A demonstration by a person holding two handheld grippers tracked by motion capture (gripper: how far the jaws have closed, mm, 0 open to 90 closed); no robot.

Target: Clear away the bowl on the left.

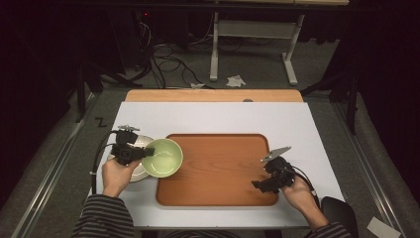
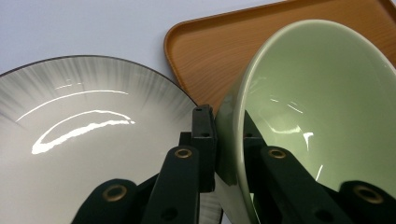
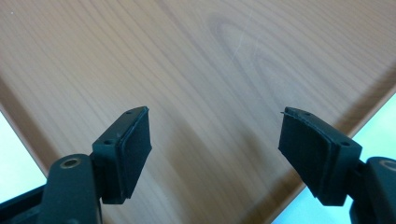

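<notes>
Dark floor and loose cables ring the white table (image 1: 218, 116), which carries a wooden tray (image 1: 223, 173) at its centre; the work in hand looks to be moving the green bowl (image 1: 163, 157) onto that tray. At this moment the bowl sits at the tray's nine o'clock edge, tilted and lifted, overlapping both the tray rim and a white plate (image 1: 141, 173) with a dark rim that lies just beside the tray on the table; in the left gripper view the bowl (image 2: 317, 107) leans towards the tray (image 2: 219, 51) while the plate (image 2: 79, 140) lies below and behind it. Pinching the bowl's wall is the left gripper (image 2: 229, 140), one jaw outside and one inside the rim, both pressed hard on the ceramic; in the high view that gripper (image 1: 130, 152) comes at the bowl from nine o'clock. To do this well, I judge the grip should stay firm and the wrist level out, since a single-wall pinch lets a glazed bowl swing or slip; carry it clear of the plate's edge before lowering, and set the foot flat on the wood towards three o'clock, well inside the rim. Over the tray's four o'clock corner the right gripper (image 3: 215, 140) hangs with jaws spread and nothing between them, bare wood beneath; it (image 1: 270, 179) could steady the tray if needed.
</notes>
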